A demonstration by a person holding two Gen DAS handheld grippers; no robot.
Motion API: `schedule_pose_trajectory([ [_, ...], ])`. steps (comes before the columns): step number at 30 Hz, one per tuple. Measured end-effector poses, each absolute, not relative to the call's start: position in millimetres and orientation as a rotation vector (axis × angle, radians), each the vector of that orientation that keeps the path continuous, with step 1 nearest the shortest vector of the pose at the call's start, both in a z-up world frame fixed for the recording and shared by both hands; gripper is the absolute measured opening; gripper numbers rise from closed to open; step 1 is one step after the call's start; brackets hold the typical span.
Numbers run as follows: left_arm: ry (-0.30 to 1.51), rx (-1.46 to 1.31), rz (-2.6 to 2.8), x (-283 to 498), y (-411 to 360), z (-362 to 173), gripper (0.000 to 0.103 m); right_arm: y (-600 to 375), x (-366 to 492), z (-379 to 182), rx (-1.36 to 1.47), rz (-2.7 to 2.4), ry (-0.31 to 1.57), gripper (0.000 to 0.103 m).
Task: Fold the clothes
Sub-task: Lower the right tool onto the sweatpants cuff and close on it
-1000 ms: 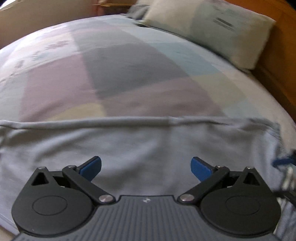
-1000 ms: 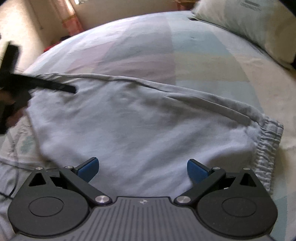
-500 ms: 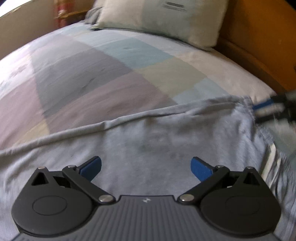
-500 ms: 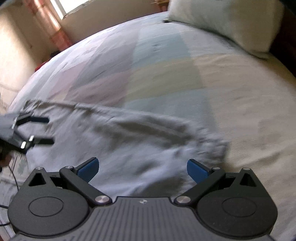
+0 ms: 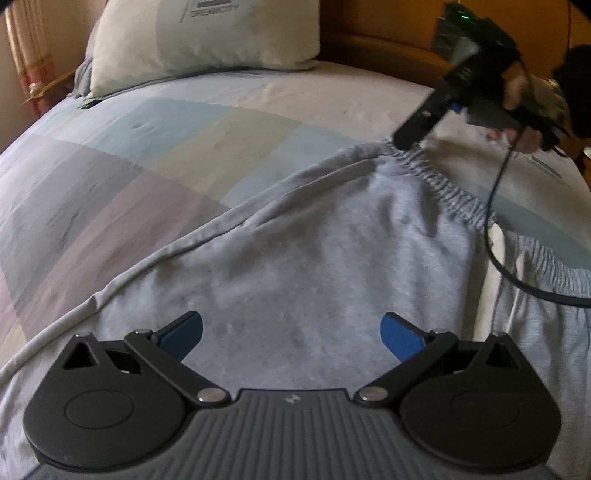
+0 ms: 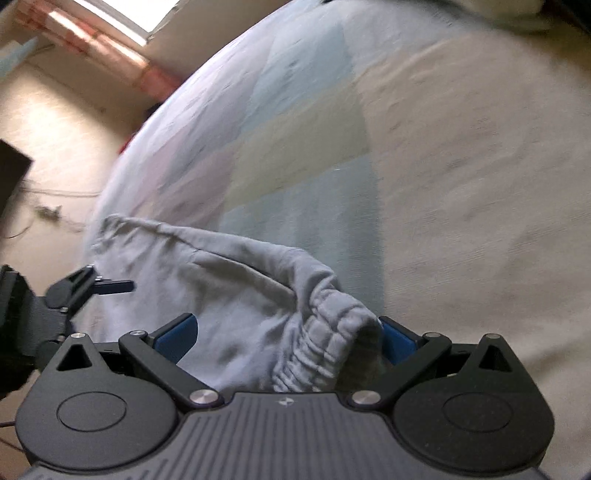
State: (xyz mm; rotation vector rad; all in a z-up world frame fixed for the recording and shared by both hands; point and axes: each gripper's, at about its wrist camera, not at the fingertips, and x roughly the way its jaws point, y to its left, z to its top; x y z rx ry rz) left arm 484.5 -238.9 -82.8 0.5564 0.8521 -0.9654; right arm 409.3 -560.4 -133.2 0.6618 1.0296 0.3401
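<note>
**Grey sweatpants on patchwork bed, both grippers over the cloth**

Fingers: the left gripper (image 5: 291, 334) has its blue pads (image 5: 181, 332) spread wide apart with nothing between them, hovering above the grey fabric. The right gripper (image 6: 286, 338) also has its blue-padded fingers (image 6: 175, 338) spread; the bunched elastic waistband (image 6: 325, 339) sits in the gap, lying against the right-hand pad, but the fingers are not closed on it.

Item 1, grey sweatpants (image 5: 295, 258): spread on the near part of the bed, a side seam running diagonally, the gathered waistband at the far right corner in the left wrist view. A second grey layer with its own elastic edge (image 5: 546, 258) lies just beside it at the right.

Item 2, bedspread (image 5: 110, 177): pastel blocks of blue, mauve, cream and pale green, under the garment.

Item 3, pillow (image 5: 199, 37): pale, printed lettering, at the head of the bed against a wooden headboard (image 5: 388, 29).

Item 4, black cable (image 5: 517, 273): trails from the right gripper across the waistband.

Item 5, a person's hand (image 5: 524, 107): wrapped round the right gripper's handle.
</note>
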Motion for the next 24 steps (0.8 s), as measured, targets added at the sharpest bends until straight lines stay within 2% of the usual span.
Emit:
schedule_pose_trajectory([
  [11,0.852,0.588,-1.011,483,-253,-81,0.102,-561,487,-145,0.71,0.626,1.222,0.103],
  [16,0.852,0.575,-1.026,485,-250,-78,0.102,-562,476,-144,0.721,0.684,1.335,0.103],
  [24,0.858,0.56,-1.036,492,-253,-81,0.102,-538,507,-156,0.744,0.805,1.366,0.103],
])
